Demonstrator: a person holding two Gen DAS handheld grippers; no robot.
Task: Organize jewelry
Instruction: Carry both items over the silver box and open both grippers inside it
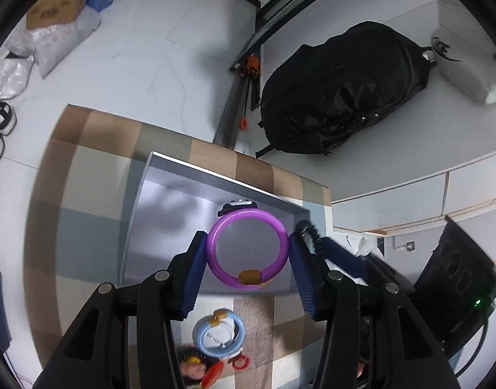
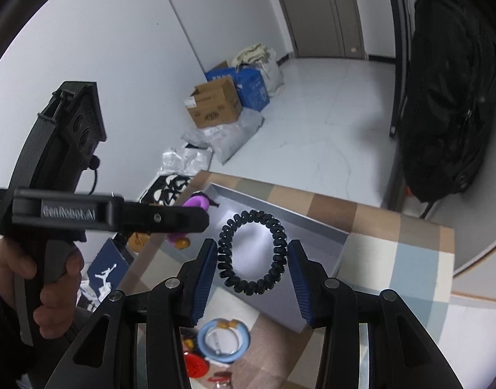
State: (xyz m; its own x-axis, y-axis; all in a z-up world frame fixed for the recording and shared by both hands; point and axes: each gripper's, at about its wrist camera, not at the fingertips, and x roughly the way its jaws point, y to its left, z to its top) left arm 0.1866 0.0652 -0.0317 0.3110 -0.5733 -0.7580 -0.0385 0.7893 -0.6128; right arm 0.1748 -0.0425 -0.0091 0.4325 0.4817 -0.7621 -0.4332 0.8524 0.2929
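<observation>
My left gripper (image 1: 248, 253) is shut on a purple bangle (image 1: 248, 249) with a gold clasp and holds it above the grey tray (image 1: 170, 165). My right gripper (image 2: 251, 259) is shut on a black coiled hair tie (image 2: 251, 253) above the same tray (image 2: 316, 223). The left gripper with the purple bangle (image 2: 196, 201) also shows at the left in the right wrist view. A light blue bangle (image 1: 219, 334) with a gold clasp lies on the checked cloth in front of the tray, also in the right wrist view (image 2: 223, 340).
Small red rings (image 1: 240, 362) and other red pieces (image 2: 196, 366) lie by the blue bangle. A black backpack (image 1: 342, 90) sits beyond the table. Cardboard boxes (image 2: 215, 105) and bags lie on the floor.
</observation>
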